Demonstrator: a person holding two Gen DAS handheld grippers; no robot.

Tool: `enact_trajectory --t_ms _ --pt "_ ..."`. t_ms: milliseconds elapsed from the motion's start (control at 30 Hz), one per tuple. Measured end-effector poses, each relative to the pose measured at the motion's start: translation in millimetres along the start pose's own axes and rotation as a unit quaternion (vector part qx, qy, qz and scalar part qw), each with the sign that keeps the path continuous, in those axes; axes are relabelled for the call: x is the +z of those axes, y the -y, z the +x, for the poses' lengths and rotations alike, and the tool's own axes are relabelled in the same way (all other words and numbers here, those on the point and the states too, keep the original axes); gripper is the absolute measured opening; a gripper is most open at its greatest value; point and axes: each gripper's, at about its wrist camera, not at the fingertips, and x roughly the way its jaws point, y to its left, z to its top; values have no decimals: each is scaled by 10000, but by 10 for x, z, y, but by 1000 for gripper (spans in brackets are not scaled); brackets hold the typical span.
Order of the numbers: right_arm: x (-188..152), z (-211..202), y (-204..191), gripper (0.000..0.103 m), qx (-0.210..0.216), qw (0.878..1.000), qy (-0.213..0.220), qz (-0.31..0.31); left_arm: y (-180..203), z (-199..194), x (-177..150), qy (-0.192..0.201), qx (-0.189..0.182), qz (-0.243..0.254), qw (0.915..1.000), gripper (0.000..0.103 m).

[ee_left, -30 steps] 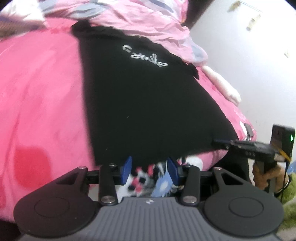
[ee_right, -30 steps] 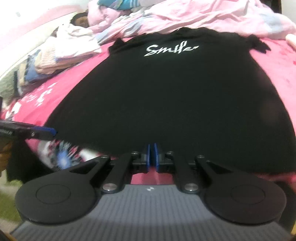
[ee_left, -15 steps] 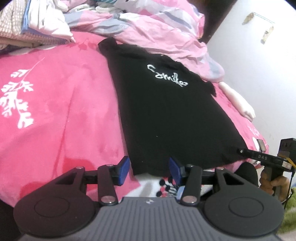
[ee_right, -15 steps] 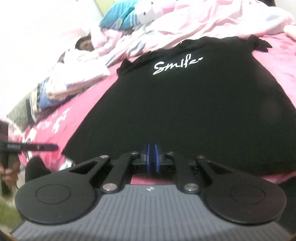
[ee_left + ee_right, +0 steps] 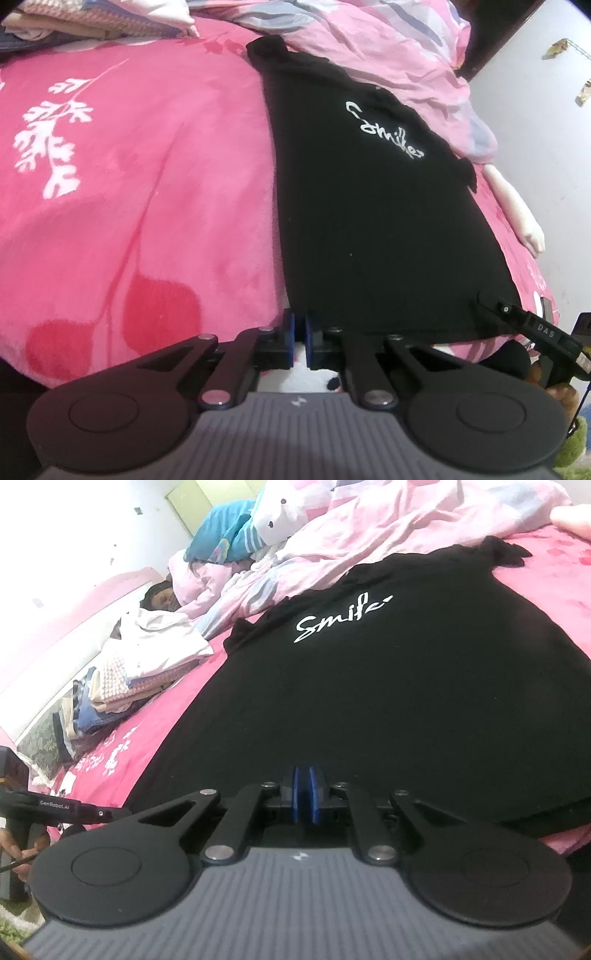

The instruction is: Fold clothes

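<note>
Overall: a black shirt [image 5: 369, 240] is laid flat, print side up, on a pink bedcover [image 5: 147, 184].
Shirt position: spread lengthwise, with the collar end far from both cameras and the hem at the near bed edge. The white script print is seen on the chest.
Shirt, right wrist view: the same shirt [image 5: 388, 701] fills the middle of the frame, and its hem is just under the fingers.
Left gripper [image 5: 301, 328]: the jaws are closing and almost together. The blue pads are set at the shirt's near left hem corner, and black cloth looks pinched between them.
Right gripper [image 5: 303, 794]: the pads are pressed together, with a dark strip of hem caught between.
Right gripper, left wrist view: its tip [image 5: 487, 302] is seen touching the opposite hem corner.
Left gripper, right wrist view: its finger [image 5: 110, 814] is seen at the shirt's left hem edge.
Quilt [image 5: 388, 55]: pale pink and bunched up behind the collar end, touching it.
Clothes pile [image 5: 122, 686]: stacked on the bedcover, well apart from the shirt on its left.
Wall [image 5: 535, 129]: plain white, seen beyond the far right side of the bed.
</note>
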Motion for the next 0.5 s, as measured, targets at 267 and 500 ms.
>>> enact_trajectory --t_ms 267,500 --pt "-52 28 94 7 -47 9999 -2 128 -100 -10 -56 -29 -100 -37 9999 11" --pt "-88 29 147 8 14 9996 13 280 -143 -98 -123 7 -104 53 9999 17"
